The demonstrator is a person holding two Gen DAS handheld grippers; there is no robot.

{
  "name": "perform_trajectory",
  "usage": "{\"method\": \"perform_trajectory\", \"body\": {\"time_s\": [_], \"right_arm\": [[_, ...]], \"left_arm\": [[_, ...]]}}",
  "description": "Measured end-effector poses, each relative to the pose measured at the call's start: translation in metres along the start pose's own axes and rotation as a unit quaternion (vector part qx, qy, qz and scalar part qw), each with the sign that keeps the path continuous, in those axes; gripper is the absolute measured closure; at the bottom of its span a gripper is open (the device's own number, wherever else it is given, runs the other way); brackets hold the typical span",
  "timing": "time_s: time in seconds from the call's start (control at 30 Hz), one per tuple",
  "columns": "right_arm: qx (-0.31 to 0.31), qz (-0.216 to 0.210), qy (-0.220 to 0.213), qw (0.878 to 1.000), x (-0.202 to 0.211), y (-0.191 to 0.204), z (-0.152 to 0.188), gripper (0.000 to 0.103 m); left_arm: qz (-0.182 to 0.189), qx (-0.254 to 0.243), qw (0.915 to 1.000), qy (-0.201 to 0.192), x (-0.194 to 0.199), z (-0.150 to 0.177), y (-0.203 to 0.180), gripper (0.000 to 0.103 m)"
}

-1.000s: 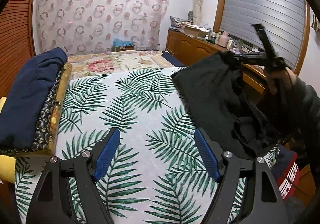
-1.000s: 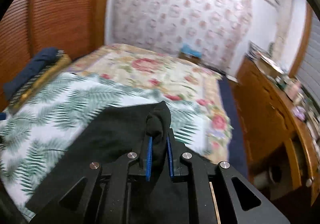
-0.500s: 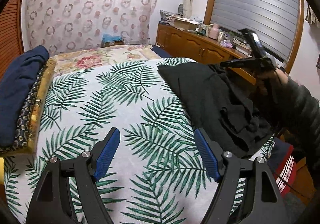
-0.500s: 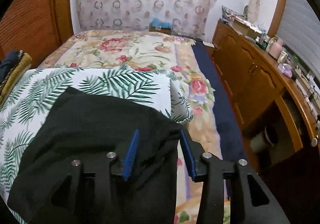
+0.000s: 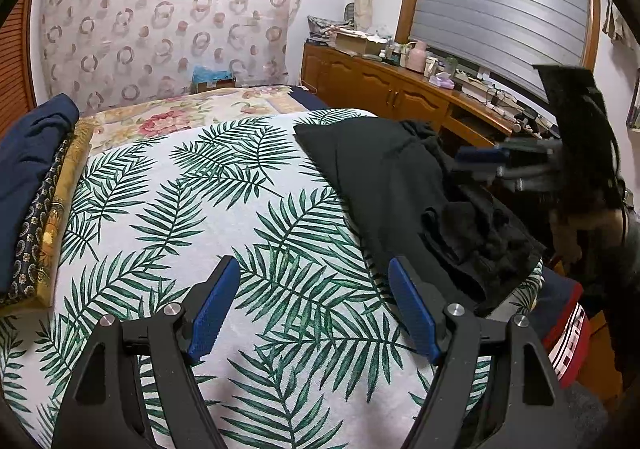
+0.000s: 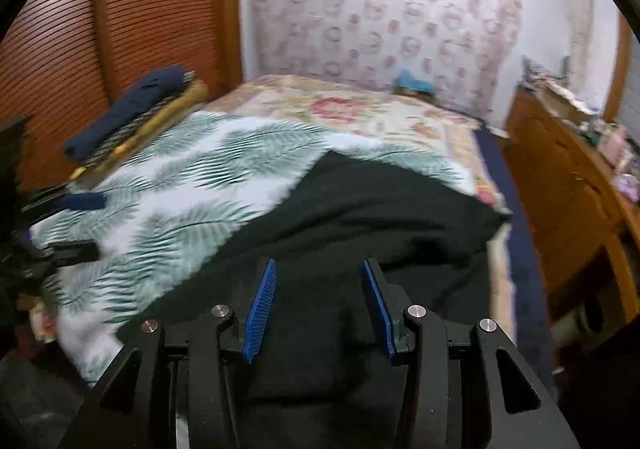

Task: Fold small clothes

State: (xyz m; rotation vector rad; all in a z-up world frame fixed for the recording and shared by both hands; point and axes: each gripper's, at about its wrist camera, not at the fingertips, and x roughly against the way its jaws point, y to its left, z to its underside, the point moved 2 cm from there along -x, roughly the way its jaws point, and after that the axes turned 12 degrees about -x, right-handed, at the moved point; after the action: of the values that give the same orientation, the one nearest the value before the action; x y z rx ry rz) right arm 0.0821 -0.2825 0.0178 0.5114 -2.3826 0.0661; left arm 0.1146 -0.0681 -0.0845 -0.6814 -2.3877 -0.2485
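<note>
Black garment [image 6: 360, 217] lies rumpled on the palm-leaf sheet [image 5: 224, 217], under and ahead of the right claw [image 6: 320, 309], whose jaws have just been opening and grip nothing. Left claw [image 5: 314, 309] stands wide and empty, the garment to its right.

Each hand-held gripper [image 5: 314, 311] is black with silver screws and ridged blue pads [image 6: 260, 311]; the sleeve [image 5: 628, 249] is dark.

One black garment [image 5: 384, 185]; two grippers: left [image 5: 314, 309], right [image 6: 320, 309]; one palm-print sheet [image 5: 224, 217]; one folded stack [image 5: 28, 177].
</note>
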Motion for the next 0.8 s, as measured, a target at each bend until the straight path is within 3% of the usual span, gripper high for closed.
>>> {"method": "perform_trajectory", "body": {"time_s": [0.17, 0.37, 0.5, 0.8], "right_arm": [[0.032, -0.015, 0.037, 0.999, -0.018, 0.019, 0.024, 0.057], [0.042, -0.010, 0.070, 0.997, -0.035, 0.006, 0.028, 0.058], [0.045, -0.015, 0.068, 0.997, -0.009, 0.000, 0.029, 0.094], [0.018, 0.018, 0.035, 0.999, 0.068, -0.029, 0.052, 0.098]], "left_arm": [[0.002, 0.002, 1.0000, 0.000, 0.001, 0.001, -0.001, 0.026], [0.009, 0.002, 1.0000, 0.001, 0.000, 0.002, -0.004, 0.026], [0.017, -0.001, 0.9999, 0.002, -0.003, 0.001, -0.010, 0.026], [0.033, -0.014, 0.9994, 0.006, -0.008, -0.002, -0.028, 0.026]]}}
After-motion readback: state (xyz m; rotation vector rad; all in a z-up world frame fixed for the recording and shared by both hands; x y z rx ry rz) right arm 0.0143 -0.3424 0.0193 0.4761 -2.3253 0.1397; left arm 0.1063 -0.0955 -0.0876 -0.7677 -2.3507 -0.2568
